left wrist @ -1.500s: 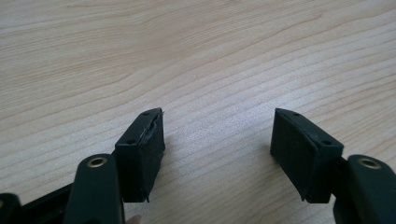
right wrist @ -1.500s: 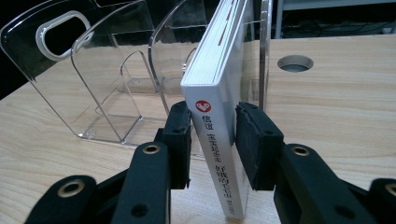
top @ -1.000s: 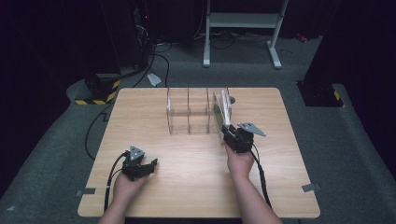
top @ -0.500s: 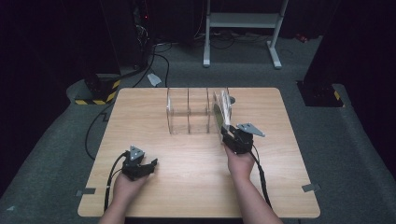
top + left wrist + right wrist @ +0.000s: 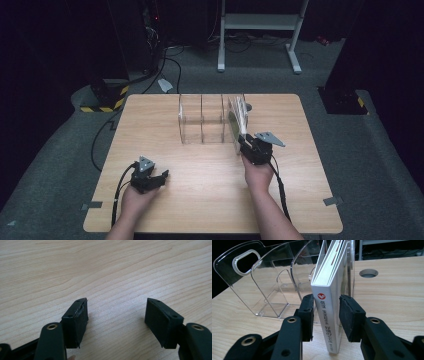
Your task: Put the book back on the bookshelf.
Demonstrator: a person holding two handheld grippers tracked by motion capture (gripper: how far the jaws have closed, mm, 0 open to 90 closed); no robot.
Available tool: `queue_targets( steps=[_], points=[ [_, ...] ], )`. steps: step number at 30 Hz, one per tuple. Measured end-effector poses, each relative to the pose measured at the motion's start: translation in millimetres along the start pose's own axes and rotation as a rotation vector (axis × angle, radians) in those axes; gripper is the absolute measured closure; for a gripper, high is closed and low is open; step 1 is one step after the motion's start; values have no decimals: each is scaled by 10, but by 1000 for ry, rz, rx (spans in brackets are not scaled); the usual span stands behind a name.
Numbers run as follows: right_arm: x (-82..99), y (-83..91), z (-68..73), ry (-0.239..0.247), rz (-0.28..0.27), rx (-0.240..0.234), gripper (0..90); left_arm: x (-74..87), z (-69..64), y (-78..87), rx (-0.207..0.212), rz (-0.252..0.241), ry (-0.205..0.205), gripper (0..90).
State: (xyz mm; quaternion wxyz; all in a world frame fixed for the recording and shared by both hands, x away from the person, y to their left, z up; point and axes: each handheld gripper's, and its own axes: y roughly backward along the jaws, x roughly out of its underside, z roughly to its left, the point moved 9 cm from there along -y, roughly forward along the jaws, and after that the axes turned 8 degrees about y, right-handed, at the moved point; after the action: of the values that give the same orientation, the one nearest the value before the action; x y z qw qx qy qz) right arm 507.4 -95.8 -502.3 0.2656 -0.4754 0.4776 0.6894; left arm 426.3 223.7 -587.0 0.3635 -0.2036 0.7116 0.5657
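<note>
High view first: the book (image 5: pixel 235 120) stands in the right-hand slot of the clear rack (image 5: pixel 200 120), towards the far side of the table (image 5: pixel 210 205). My right gripper (image 5: pixel 242 143) is right up against its near edge. My left gripper (image 5: pixel 161 177) lies on the wood near me, well away from the rack.

Left gripper view: the left gripper (image 5: pixel 116 315) has its jaws spread wide over bare tabletop, with nothing between them.

Right gripper view: this is where the action is. The right gripper (image 5: pixel 326 315) has just been closing its jaws with the book (image 5: pixel 328 340) between them, and now both pads sit against the covers, one on each side. So I'd call that a grip on the book, and I reckon it's ready to slide out of the rack (image 5: pixel 262 285).

The book's long axis runs up and down, leaning a touch. The spine faces me and the gripper, and the pages point away into the slot.
</note>
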Motion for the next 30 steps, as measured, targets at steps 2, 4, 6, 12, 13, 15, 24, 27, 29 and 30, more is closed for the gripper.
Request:
queue_targets(
  steps=[2,4,6,12,13,15,24,27,29,30],
  points=[
    [-6,-1,0,-1,-2,3,654,-1,3,1,-2,0,-3,350],
    [-7,-4,5,-6,-4,1,671,0,1,0,0,0,-1,350],
    [-4,-8,8,-11,-4,5,676,-1,4,1,-1,1,-4,350],
    [-4,-15,12,-45,-9,12,671,1,1,1,1,2,-1,350],
    [-6,-19,13,-45,-11,13,670,1,1,1,0,2,-2,350],
    [-8,-25,23,-49,-10,9,664,0,3,1,0,1,-6,350],
    [6,55,17,14,-16,6,612,-1,-8,-2,6,1,-3,351],
    [-15,64,3,14,-25,2,646,-1,-7,-2,6,1,-4,352],
    [-28,64,1,14,-29,-3,670,-1,-10,-2,6,-1,-4,354],
    [-31,60,6,11,-28,-3,677,-1,-12,-2,7,-1,-3,356]
  ],
)
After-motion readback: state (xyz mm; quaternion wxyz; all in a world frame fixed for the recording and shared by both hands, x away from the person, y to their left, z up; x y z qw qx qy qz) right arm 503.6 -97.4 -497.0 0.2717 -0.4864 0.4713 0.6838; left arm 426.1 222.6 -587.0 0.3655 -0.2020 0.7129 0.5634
